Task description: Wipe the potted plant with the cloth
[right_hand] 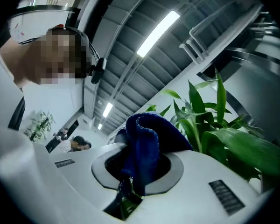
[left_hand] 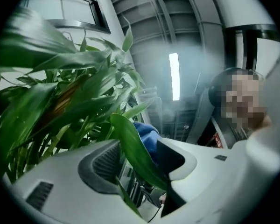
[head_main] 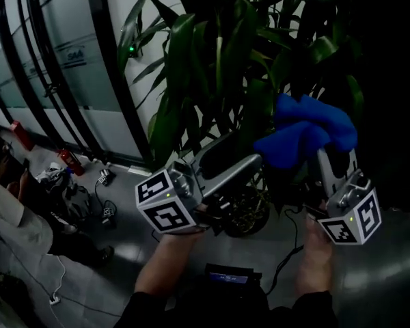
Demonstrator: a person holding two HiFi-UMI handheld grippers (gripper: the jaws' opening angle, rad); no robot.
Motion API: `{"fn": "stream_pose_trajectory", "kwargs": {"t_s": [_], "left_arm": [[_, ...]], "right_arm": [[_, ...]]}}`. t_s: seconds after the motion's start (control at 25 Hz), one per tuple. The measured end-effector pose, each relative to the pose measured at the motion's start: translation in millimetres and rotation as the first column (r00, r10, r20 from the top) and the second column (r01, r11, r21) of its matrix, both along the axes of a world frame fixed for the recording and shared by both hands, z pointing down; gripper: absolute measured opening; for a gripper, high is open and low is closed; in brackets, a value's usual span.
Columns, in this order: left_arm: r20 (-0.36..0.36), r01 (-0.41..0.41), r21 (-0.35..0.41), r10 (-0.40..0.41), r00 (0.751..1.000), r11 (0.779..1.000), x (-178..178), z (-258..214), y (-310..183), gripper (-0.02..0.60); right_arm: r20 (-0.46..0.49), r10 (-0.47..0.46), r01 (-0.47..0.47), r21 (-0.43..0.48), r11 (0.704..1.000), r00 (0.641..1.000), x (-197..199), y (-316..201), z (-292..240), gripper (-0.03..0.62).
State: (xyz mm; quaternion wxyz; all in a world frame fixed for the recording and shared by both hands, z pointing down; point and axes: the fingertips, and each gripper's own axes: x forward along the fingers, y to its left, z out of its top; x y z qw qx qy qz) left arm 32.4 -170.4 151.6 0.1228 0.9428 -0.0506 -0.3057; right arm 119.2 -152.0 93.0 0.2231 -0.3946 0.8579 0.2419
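Note:
A tall potted plant point(head_main: 212, 60) with long dark green leaves fills the middle of the head view; its dark pot point(head_main: 249, 214) stands on the floor below. My left gripper point(head_main: 239, 152) reaches into the foliage. In the left gripper view one broad leaf point(left_hand: 130, 143) runs between the parted jaws of that gripper point(left_hand: 137, 160), which stands open. My right gripper point(head_main: 328, 157) is shut on a bunched blue cloth point(head_main: 307, 132), held up against the leaves at the right. In the right gripper view the cloth point(right_hand: 147, 141) bulges out above the gripper point(right_hand: 137, 169).
A glass wall with dark frames point(head_main: 61, 67) stands behind the plant at the left. A person point(head_main: 14, 217) sits low at the left beside a red extinguisher point(head_main: 70, 160). Cables and small devices point(head_main: 106, 210) lie on the grey floor. A dark device point(head_main: 229, 277) sits near my body.

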Motion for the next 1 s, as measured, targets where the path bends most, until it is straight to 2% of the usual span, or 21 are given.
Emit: {"fn": "stream_pose_trajectory", "kwargs": {"t_s": [0.04,0.16,0.32,0.4,0.52,0.76,1.0], "left_arm": [[-0.017,-0.015,-0.012,0.015,1.0,1.0,-2,0,-2,0.213],[-0.052,-0.016,-0.024,0.015,0.999,1.0,-8,-2,-6,0.123],[-0.06,0.013,-0.039,-0.015,0.998,0.999,-10,3,-11,0.08],[-0.064,0.018,-0.046,-0.021,0.998,0.999,-8,6,-11,0.078],[-0.075,0.022,-0.049,-0.026,0.997,0.999,-9,8,-10,0.078],[-0.102,0.001,-0.044,-0.006,0.995,0.999,-11,12,-6,0.078],[-0.147,-0.013,-0.049,0.005,0.989,0.999,-12,13,-6,0.078]], "right_arm": [[-0.031,0.003,-0.003,0.006,1.0,1.0,-10,-3,-5,0.077],[-0.134,0.049,-0.044,0.043,0.998,0.99,-35,-24,-21,0.075],[-0.175,0.248,-0.221,0.163,0.962,0.953,-35,-63,-44,0.077],[-0.22,0.282,-0.242,0.192,0.951,0.934,-40,-79,-42,0.077],[-0.309,0.235,-0.191,0.167,0.967,0.922,-58,-87,-18,0.077],[-0.364,0.077,-0.068,0.037,0.997,0.928,-68,-77,20,0.077],[-0.375,-0.087,0.054,-0.098,0.994,0.923,-70,-61,50,0.075]]}}
